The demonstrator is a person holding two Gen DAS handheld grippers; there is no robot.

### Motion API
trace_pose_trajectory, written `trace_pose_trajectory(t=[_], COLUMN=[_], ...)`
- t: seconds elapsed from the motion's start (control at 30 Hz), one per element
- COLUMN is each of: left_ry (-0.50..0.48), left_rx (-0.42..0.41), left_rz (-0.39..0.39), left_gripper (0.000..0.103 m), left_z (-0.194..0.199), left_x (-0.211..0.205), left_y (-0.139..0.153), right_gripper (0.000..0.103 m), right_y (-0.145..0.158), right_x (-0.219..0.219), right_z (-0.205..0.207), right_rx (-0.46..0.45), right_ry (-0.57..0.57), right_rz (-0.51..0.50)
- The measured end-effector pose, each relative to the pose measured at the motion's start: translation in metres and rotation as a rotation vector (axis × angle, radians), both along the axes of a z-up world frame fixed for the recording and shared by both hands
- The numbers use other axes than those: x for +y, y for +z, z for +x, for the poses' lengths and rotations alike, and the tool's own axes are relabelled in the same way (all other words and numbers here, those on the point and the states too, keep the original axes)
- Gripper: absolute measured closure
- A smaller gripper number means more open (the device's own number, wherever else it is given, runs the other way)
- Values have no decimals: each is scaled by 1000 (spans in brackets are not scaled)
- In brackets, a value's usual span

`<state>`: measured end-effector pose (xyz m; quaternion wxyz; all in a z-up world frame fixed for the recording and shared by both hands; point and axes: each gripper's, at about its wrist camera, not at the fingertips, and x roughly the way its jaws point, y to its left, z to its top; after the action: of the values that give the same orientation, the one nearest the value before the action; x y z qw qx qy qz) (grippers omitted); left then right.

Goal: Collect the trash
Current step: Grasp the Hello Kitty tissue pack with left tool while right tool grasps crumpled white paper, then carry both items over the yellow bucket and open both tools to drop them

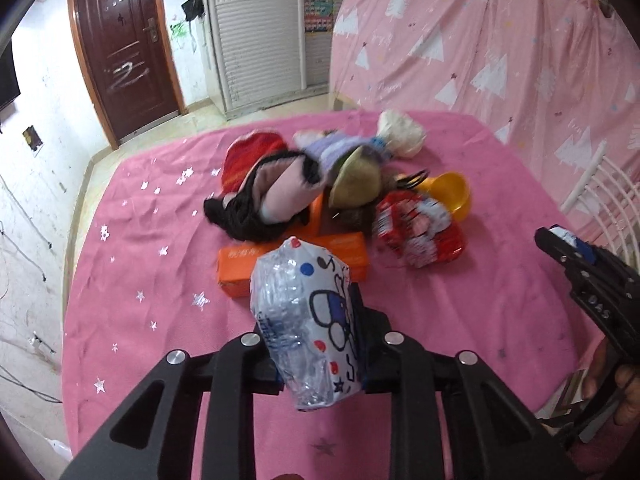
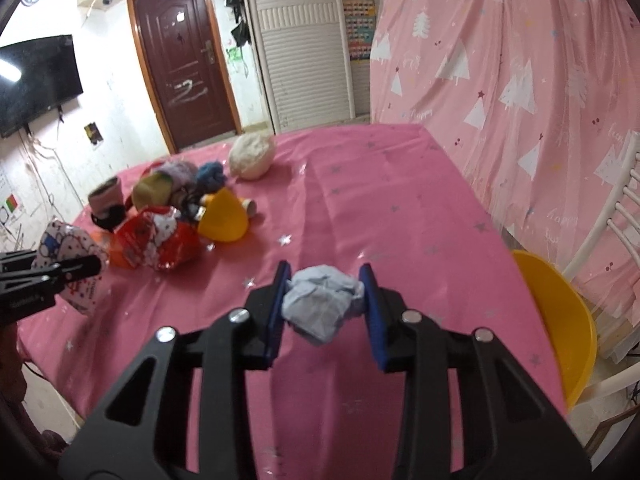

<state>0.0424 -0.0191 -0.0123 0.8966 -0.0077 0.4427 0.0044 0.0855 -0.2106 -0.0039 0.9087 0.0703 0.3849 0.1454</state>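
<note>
left wrist view:
left gripper [image 1: 316, 344]: clamped on a crumpled plastic wrapper [image 1: 304, 320], clear with cartoon print and coloured dots, dead centre, pads pressing both sides
orange box [image 1: 236, 270]: flat on the pink tablecloth [image 1: 140, 240], just behind the wrapper at 12 o'clock
pile: black-and-pink sock [image 1: 264, 204], red knit item [image 1: 248, 156], purple knit item [image 1: 336, 152] around 12 o'clock; red snack bag [image 1: 420, 232] at 1 o'clock, small yellow bowl [image 1: 450, 194] just behind it
right gripper [image 1: 560, 246]: enters at 3 o'clock, jaw state unreadable here

right wrist view:
right gripper [image 2: 326, 300]: blue pads [image 2: 370, 308] squeezing a crumpled pale-blue paper wad [image 2: 320, 304], centre frame, above the cloth
left gripper + wrapper: at 9 o'clock, wrapper between the fingers
pile: at 10 o'clock, red snack bag nearest, white knit ball [image 2: 252, 156] at 11 o'clock
large yellow bowl [image 2: 560, 332]: at 4 o'clock, on a white chair [image 2: 612, 216] beside the table edge
</note>
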Motion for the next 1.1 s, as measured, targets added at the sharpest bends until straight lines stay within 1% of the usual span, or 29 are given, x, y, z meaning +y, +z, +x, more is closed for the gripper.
trace_pose_trajectory(t=[0.07,0.2,0.27,0.47,0.57,0.67,0.73,0.83,0.97,1.1], left_ry=[-18,-86,-123,-274,-361,-425,-476,-521,-544,-538], left_rx=[-9,-22,-31,-52,-59,-56,-37,-10,26,71], left_rz=[-23,-79,-84,-111,-114,-114,-119,-109,-99,-90], left_gripper=[85,85,85,85,85,85,85,85,85,85], left_z=[-1,0,3,18,32,42,52,61,72,84], left_x=[-4,-21,-34,-98,-146,-187,-221,-265,-306,-330], left_y=[7,25,33,56,63,64,61,56,44,28], right_gripper=[70,70,70,70,70,70,70,70,70,70], right_y=[3,10,13,10,6,-3,-8,-16,-32,-54], right_x=[-6,-30,-49,-105,-135,-162,-175,-191,-207,-217], right_z=[-1,-1,0,1,-1,0,0,0,4,10], right_rx=[-13,-44,-55,-55,-48,-25,-16,-3,37,91], right_ry=[-14,-71,-117,-254,-332,-390,-417,-451,-470,-477], right_rz=[8,25,29,11,2,17,27,28,54,81])
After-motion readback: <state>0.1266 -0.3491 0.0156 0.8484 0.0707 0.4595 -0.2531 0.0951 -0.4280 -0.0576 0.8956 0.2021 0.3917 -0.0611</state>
